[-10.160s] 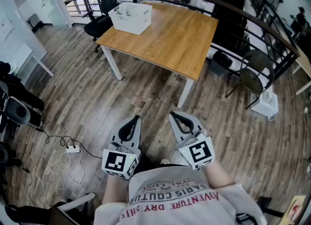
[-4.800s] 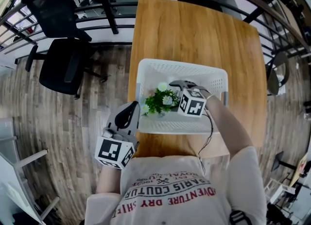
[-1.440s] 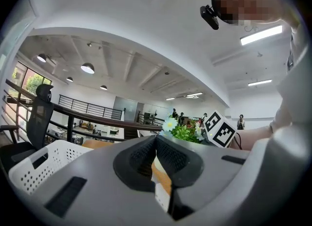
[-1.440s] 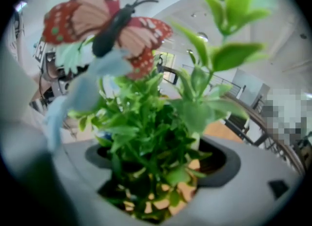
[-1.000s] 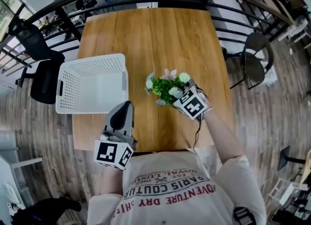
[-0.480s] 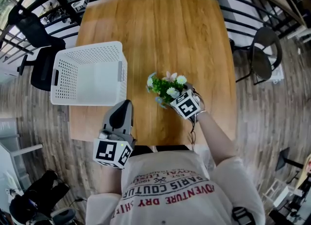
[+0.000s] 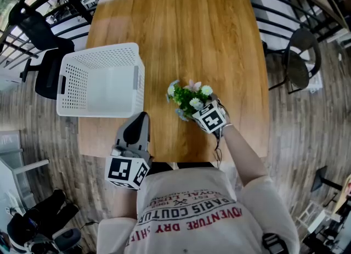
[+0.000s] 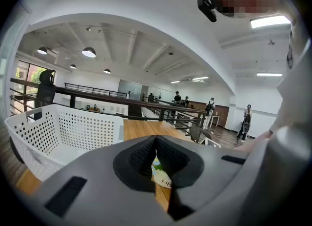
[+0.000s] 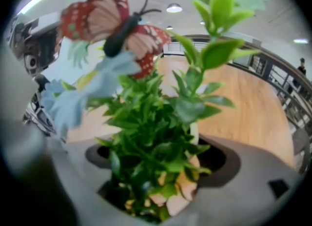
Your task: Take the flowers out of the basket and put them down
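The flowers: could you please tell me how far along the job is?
Done: the flowers are out, and the white basket sits empty on the table. In hand: the right tongs grip them beside the basket. To do: setting them down and letting go; I cannot tell whether they touch the table. The left tongs are shut, idle.

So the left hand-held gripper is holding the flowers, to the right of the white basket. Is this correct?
Not quite. It is the right hand-held gripper that holds the flowers; the right gripper view shows the green stems between its jaws. The left hand-held gripper is shut on nothing. The rest is correct: in the head view the flowers are to the right of the white basket.
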Demonstrator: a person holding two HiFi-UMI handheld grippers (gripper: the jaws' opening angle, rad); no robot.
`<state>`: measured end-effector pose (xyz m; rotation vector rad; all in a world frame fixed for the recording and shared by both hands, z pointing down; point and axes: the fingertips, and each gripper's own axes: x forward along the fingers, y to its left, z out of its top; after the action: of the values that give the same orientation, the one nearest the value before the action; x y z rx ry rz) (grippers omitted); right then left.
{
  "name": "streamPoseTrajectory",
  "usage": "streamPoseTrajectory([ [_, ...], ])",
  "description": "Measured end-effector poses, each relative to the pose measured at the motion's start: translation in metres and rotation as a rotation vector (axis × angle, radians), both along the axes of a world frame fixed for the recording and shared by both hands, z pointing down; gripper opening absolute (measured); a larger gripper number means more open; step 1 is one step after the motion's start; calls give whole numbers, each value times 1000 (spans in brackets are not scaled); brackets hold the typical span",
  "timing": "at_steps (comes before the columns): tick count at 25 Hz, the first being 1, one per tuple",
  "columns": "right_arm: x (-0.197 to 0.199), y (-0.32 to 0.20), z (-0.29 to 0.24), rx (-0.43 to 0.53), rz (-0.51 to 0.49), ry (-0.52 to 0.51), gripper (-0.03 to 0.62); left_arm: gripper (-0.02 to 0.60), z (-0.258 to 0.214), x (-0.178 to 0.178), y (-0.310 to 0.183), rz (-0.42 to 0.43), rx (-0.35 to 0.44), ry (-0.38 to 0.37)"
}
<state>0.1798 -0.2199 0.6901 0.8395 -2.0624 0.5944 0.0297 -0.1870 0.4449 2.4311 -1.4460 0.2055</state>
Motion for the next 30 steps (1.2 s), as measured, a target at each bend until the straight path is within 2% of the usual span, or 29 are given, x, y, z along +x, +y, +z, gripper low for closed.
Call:
streamPoseTrajectory([
  [9,-3,7,-2,21,32,-14,489,26,-4,1,-1,22,8,13],
  [17,-7,13,-45,98,-1,18,489,26,-8,-9,-7,47,22,27],
  [30,-20,2,-174,361,78,-15,488,26,-37,-26,-14,111,77,55],
])
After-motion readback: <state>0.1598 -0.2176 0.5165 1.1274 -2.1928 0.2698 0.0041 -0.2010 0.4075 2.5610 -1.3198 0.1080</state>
